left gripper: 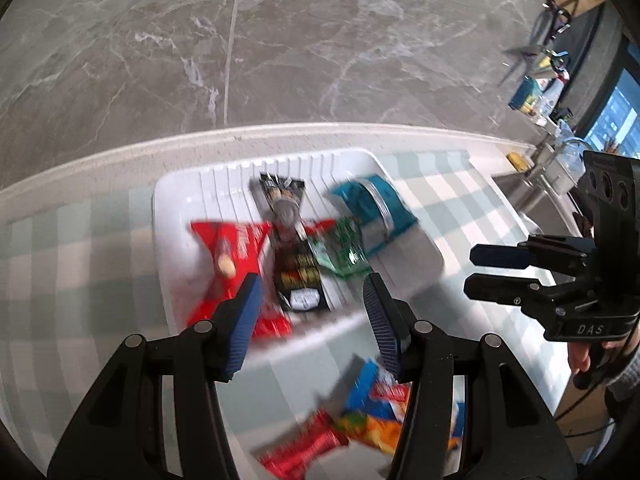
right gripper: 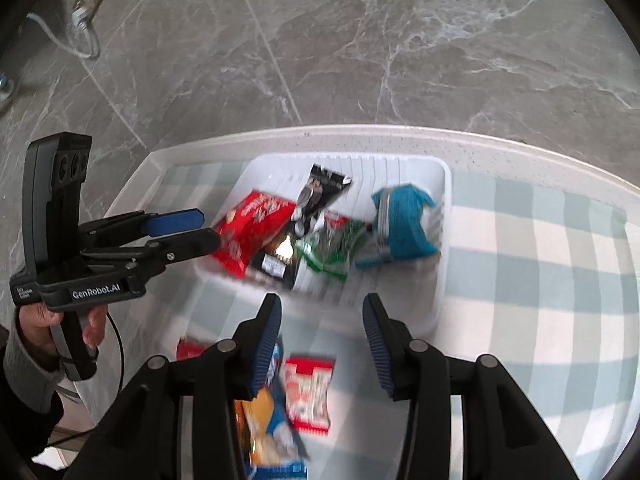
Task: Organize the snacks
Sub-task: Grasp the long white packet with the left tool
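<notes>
Hovering with jaws released and empty, both grippers (left gripper: 312, 312) (right gripper: 322, 336) stand above loose snack packets (right gripper: 310, 394), tray (right gripper: 440, 280) beyond.

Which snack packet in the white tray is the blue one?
The teal-blue packet at the tray's right end; the others there are red, black and green.

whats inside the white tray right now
Inside the white tray: red packet, black packet, green packet, blue packet. Anything beneath the overlapping packets is covered.
</notes>
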`<state>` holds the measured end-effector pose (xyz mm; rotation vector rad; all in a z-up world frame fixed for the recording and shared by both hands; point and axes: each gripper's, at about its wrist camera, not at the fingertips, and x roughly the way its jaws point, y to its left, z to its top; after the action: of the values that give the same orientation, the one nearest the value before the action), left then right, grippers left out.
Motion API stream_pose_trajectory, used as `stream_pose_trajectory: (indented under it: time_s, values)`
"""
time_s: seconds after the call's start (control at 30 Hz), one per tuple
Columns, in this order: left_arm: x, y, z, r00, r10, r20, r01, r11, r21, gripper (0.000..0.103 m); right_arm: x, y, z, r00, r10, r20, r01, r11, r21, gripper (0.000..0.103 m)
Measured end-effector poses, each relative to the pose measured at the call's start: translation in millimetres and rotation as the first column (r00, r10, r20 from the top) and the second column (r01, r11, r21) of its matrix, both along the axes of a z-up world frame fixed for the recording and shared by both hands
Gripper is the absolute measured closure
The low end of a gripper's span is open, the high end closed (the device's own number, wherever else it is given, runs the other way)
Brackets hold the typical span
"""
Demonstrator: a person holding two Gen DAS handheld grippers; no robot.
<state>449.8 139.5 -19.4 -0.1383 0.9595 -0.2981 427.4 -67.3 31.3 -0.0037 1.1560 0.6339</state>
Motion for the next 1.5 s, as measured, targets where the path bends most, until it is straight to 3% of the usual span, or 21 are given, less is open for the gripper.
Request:
stream_pose_trajectory:
  time_s: [0.33, 0.43, 0.53, 0.67, 0.77, 0.9, 1.03, 1.1, 1.33, 1.5]
  values:
    - [-84.2, -16.7, -22.2, 0.994, -0.066, -0.085, 0.063, 0.998, -0.028, 0.053, -65.2, -6.2, -1.2, 0.995, 0.103, 0.011, -0.101, 0.991, -0.085, 0.056]
    - [-112.5, -26.6, -30.1, 0.983, -0.137, -0.123, 0.131, 0.990, -0.053, 0.053, -81.6, -5.9, -10.4, 0.991, 0.132, -0.004, -0.131, 0.984, -0.118, 0.056]
    - [-143.1, -45.7, -36.1, 0.954, -0.258, -0.153, 0.249, 0.966, -0.076, 0.053, -91.2, -8.1, -16.1, 0.991, 0.134, -0.019, -0.135, 0.983, -0.123, 0.056]
    - [-178.5, -78.6, -46.7, 0.894, -0.404, -0.195, 0.404, 0.914, -0.042, 0.053, -100.7, -10.5, -19.4, 0.991, 0.131, -0.027, -0.133, 0.984, -0.120, 0.056]
    - [-195.0, -96.0, -57.1, 0.859, -0.458, -0.231, 0.466, 0.885, -0.020, 0.053, -107.6, -8.6, -20.7, 0.990, 0.139, -0.027, -0.141, 0.983, -0.120, 0.055]
    - [-208.1, -113.2, -67.5, 0.841, -0.484, -0.240, 0.506, 0.862, 0.032, 0.053, -112.3, -3.3, -22.8, 0.988, 0.150, -0.024, -0.152, 0.980, -0.128, 0.053]
    - [-220.1, -123.0, -74.8, 0.843, -0.494, -0.214, 0.519, 0.851, 0.083, 0.055, -112.6, 2.6, -26.3, 0.987, 0.161, -0.021, -0.162, 0.977, -0.140, 0.052]
    - [-224.4, -123.2, -74.4, 0.843, -0.500, -0.199, 0.524, 0.847, 0.091, 0.064, -111.5, 4.7, -27.5, 0.987, 0.162, -0.023, -0.163, 0.977, -0.140, 0.052]
    - [-227.6, -90.0, -80.3, 0.884, -0.411, -0.221, 0.432, 0.901, 0.052, 0.082, -107.6, 15.0, -33.5, 0.983, 0.182, -0.025, -0.184, 0.972, -0.147, 0.049]
    - [-236.7, -48.5, -79.9, 0.922, -0.303, -0.241, 0.323, 0.945, 0.046, 0.083, -102.7, 26.4, -39.4, 0.977, 0.209, -0.030, -0.211, 0.965, -0.155, 0.049]
